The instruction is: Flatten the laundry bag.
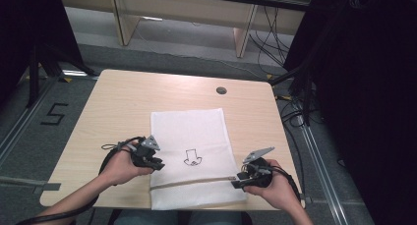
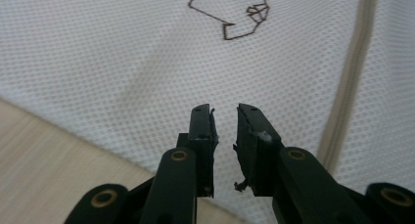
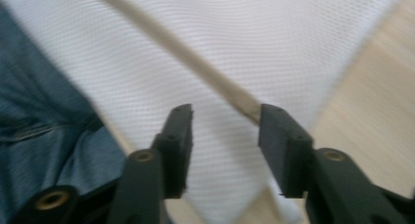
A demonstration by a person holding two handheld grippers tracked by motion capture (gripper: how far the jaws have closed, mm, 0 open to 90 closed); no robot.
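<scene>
White mesh bag (image 1: 194, 151) flat on a wooden table (image 1: 123, 102), centre of the high view, near edge hanging a bit over the table's front. Small black line drawing (image 1: 192, 157) printed mid-bag, beige zipper (image 1: 192, 182) running across the lower part.

Left gripper (image 1: 156, 164) at the bag's left edge, lower left of centre, held in the left hand (image 1: 120, 167). Jaws close together with just a narrow gap, hovering over the mesh in its own view, nothing pinched between them.

Right gripper (image 1: 237, 181) at the right end of the zipper, lower right, in the right hand (image 1: 275, 185). Jaws spread apart, zipper end (image 3: 247, 106) sitting right by the inner side of one jaw, not clamped. Blue fabric (image 3: 44, 131) at lower left of that view, past the bag's edge.

Small dark round thing (image 1: 221, 90) on the table beyond the bag, upper middle.
</scene>
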